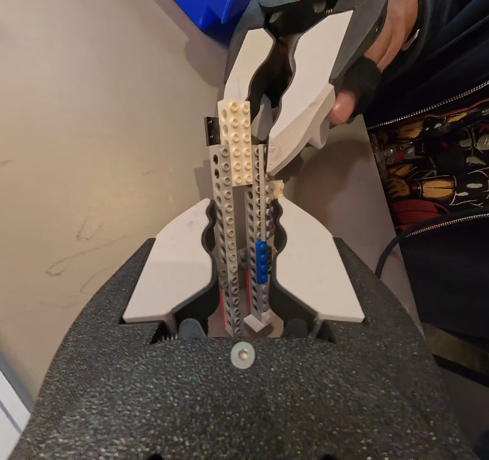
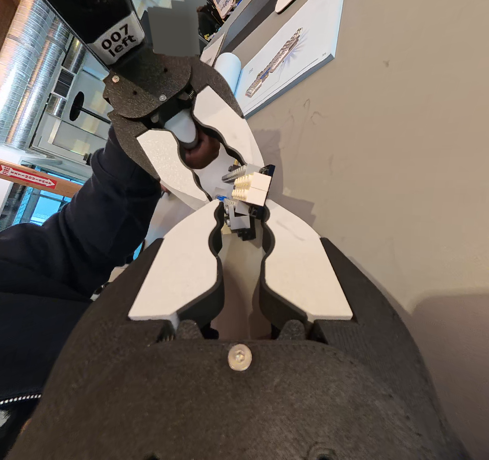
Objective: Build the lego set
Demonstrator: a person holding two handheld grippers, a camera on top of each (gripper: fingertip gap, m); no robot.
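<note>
Lying lengthwise between the left gripper's (image 1: 244, 206) fingers: a long brick assembly (image 1: 238, 209), far end reaching into the right gripper's (image 2: 242, 205) fingertips. Sitting behind on the table (image 2: 397, 156): an open instruction booklet (image 2: 291, 58) (a bin (image 1: 206, 0) at the far edge, in the left view).

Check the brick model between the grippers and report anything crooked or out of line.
On the long grey brick model, the cream plate overhangs the far end, not flush with the grey beams. Otherwise nothing looks broken or spilled.
</note>
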